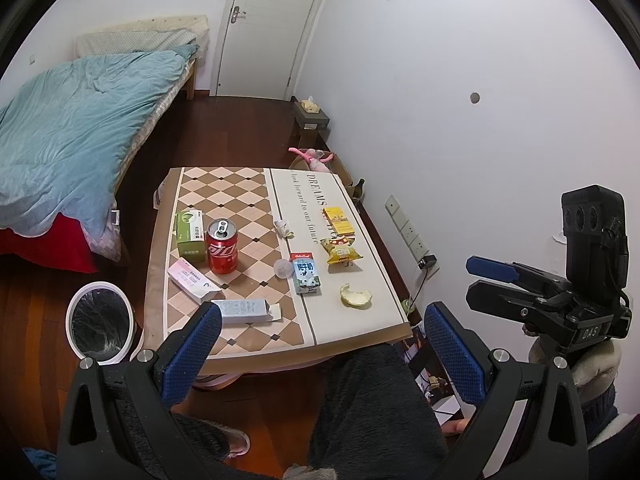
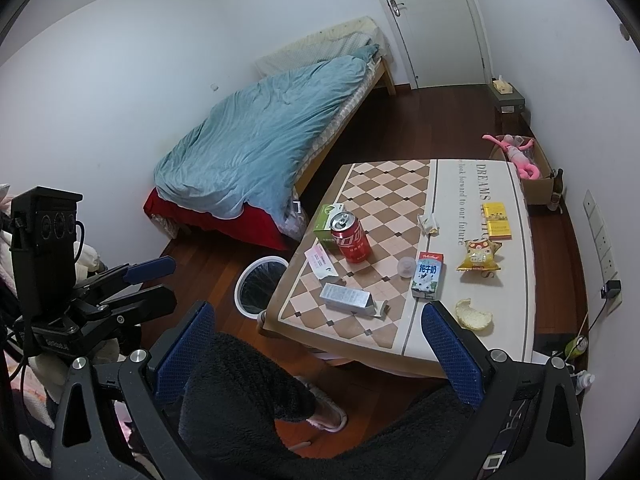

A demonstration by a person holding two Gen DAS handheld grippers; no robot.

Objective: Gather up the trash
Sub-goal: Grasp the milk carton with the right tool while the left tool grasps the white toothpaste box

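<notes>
1. Nearest the left wrist lens, the left gripper point(image 1: 320, 344) has its blue-padded fingers spread wide and grasps nothing; it is held above a knee in dark fleece, short of the table's near edge
2. Likewise, the right gripper point(image 2: 316, 344) is released and empty, also held back from the table, over the person's lap
3. Beyond them stands the low table with a checked brown-and-cream cloth point(image 1: 240, 344), and the litter lies spread across it, none of it touched
4. Trash candidates on the top: an opened red soda can point(image 1: 222, 246), a blue-and-white milk carton point(image 1: 306, 278) lying flat, a crinkled yellow snack bag point(image 1: 340, 252), a pale curl of fruit peel point(image 1: 355, 295), a crumpled white wrapper point(image 1: 283, 227) and a silver-grey carton with its flap open point(image 1: 244, 311)
5. A white round waste bin with a dark liner point(image 1: 99, 324) sits on the wooden floor just beside the table's left near corner
6. Judged from this, the task is at its very start: nothing collected, both tools waiting
7. Next likely calls for lowering one gripper onto a near item, perhaps the silver-grey carton or the peel, closing on it, then carrying it over the bin
8. The can may hold liquid, so it wants an upright grip
</notes>
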